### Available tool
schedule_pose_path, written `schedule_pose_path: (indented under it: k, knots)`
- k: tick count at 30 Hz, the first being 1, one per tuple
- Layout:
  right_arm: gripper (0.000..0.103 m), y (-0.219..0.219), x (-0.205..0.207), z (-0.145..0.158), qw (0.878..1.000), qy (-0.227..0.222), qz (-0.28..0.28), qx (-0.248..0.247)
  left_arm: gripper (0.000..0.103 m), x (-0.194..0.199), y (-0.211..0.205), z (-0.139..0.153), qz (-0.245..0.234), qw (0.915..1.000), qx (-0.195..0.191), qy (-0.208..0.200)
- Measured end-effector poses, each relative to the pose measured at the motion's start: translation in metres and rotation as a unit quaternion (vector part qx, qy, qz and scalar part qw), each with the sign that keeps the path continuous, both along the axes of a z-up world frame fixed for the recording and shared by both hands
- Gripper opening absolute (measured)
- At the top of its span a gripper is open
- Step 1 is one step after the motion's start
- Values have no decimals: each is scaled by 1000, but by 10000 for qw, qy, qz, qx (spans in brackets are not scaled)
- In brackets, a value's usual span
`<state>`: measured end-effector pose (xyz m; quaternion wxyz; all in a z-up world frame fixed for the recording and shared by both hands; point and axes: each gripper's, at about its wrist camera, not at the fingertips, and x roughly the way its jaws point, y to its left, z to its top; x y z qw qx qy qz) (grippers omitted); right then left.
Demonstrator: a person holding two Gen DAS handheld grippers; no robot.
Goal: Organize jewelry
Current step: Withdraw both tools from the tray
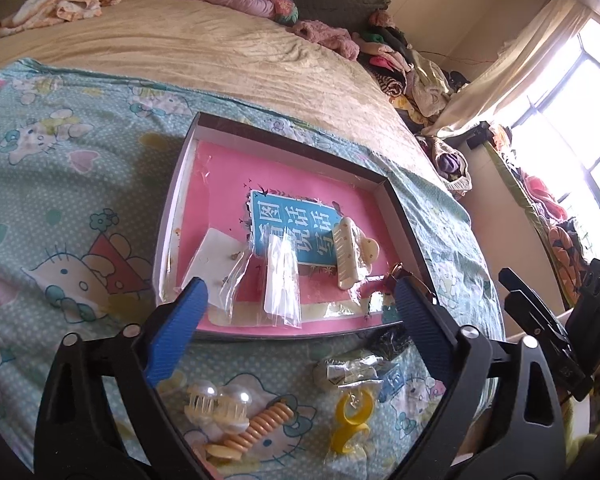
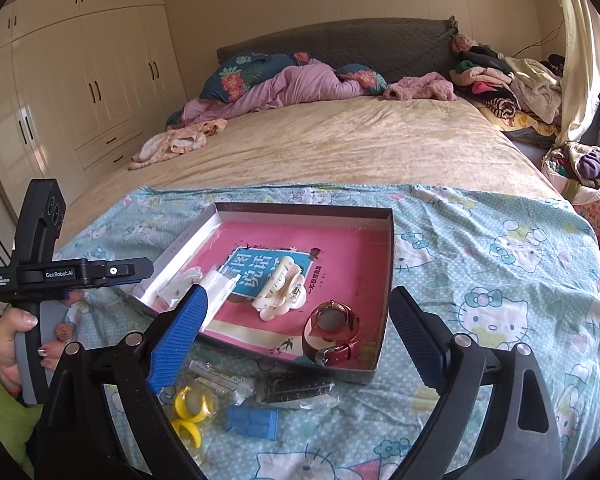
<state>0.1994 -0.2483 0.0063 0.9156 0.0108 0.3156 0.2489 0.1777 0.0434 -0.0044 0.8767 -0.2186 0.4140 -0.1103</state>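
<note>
A shallow pink-lined box (image 1: 374, 174) (image 2: 390, 248) lies on the Hello Kitty sheet. It holds a cream hair claw (image 1: 350, 252) (image 2: 280, 294), clear packets (image 1: 282, 280), a white card (image 1: 214, 256) and a red-strap watch (image 2: 332, 330). My left gripper (image 1: 300, 312) is open above the box's near edge, empty. My right gripper (image 2: 296, 320) is open above the box's near side, empty. In front of the box lie a yellow clip (image 1: 350, 420) (image 2: 192, 412), pearl combs (image 1: 220, 404), an orange spiral tie (image 1: 260, 426), a blue block (image 2: 252, 422) and a dark packet (image 2: 296, 390).
The box sits on a bed with a tan blanket (image 2: 340, 144). Pink bedding and pillows (image 2: 284, 84) lie at the head. Clothes are piled at the right (image 2: 504, 76). White wardrobes (image 2: 80, 80) stand on the left, a window (image 1: 572, 120) on the right.
</note>
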Motion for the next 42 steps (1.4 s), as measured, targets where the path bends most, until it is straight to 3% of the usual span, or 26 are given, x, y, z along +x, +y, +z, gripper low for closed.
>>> schedule_pose_path:
  k: [4, 20, 42]
  knots:
    - [97, -3, -12, 8, 10000, -74, 26, 54, 93, -12, 0, 9, 105, 9998, 131, -120]
    - [97, -15, -44, 24, 9997, -235, -3, 35, 93, -59, 4, 34, 373, 9960, 590, -552]
    - [97, -25, -67, -6, 9997, 214, 43, -111, 93, -93, -33, 13, -17, 9896, 1365, -446]
